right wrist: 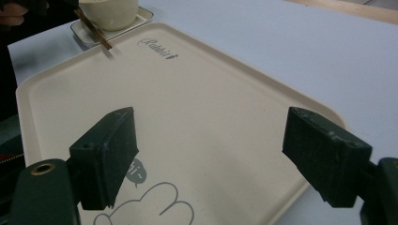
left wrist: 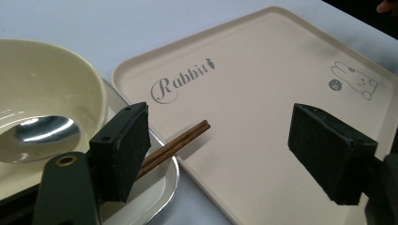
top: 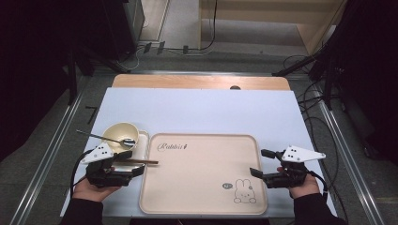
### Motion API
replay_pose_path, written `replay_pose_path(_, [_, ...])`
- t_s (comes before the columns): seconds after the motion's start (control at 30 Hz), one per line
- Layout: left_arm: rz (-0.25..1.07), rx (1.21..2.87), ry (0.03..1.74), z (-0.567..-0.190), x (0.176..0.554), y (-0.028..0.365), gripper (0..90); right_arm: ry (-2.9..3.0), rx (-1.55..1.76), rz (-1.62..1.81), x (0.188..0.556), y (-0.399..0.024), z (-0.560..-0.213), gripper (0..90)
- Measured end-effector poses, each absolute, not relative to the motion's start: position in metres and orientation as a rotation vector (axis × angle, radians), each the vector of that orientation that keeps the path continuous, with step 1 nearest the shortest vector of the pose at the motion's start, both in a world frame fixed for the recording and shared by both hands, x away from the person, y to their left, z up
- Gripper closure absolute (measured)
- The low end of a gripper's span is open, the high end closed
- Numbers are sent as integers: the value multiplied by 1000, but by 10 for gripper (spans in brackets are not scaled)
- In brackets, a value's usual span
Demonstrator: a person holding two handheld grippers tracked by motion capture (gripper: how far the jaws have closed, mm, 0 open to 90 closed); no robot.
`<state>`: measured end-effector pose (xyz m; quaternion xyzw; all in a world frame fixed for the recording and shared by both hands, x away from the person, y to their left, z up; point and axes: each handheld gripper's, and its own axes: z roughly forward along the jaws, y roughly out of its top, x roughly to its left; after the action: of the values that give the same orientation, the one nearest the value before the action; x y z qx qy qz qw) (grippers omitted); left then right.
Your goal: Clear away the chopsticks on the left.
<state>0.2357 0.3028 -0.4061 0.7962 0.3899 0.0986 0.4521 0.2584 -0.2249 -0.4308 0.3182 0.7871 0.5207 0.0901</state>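
Note:
A large beige tray (top: 202, 164) printed with "Rabbit" and a rabbit drawing lies in the middle of the table. To its left, a cream bowl (top: 119, 132) with a metal spoon (top: 123, 140) in it stands on a small white plate (top: 142, 140). Brown chopsticks (top: 141, 162) lie across that plate, tips just over the tray's left rim. My left gripper (top: 131, 163) is open beside the plate, with the chopsticks (left wrist: 176, 143) near its left jaw and nothing gripped. My right gripper (top: 261, 162) hovers open over the tray's right edge (right wrist: 291, 140), with nothing between its jaws.
A white sheet (top: 211, 110) covers the table, with a wooden strip (top: 197, 82) along the far edge. Metal rails (top: 51, 150) run down both sides. Cables (top: 319, 108) trail on the floor at the right and behind the table.

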Motion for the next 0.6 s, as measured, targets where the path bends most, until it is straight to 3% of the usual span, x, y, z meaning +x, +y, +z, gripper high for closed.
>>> replay_pose_path(0.6, [200,2019,990,-410,238,300,224,2352,968,1511,259,-225,-432,182])
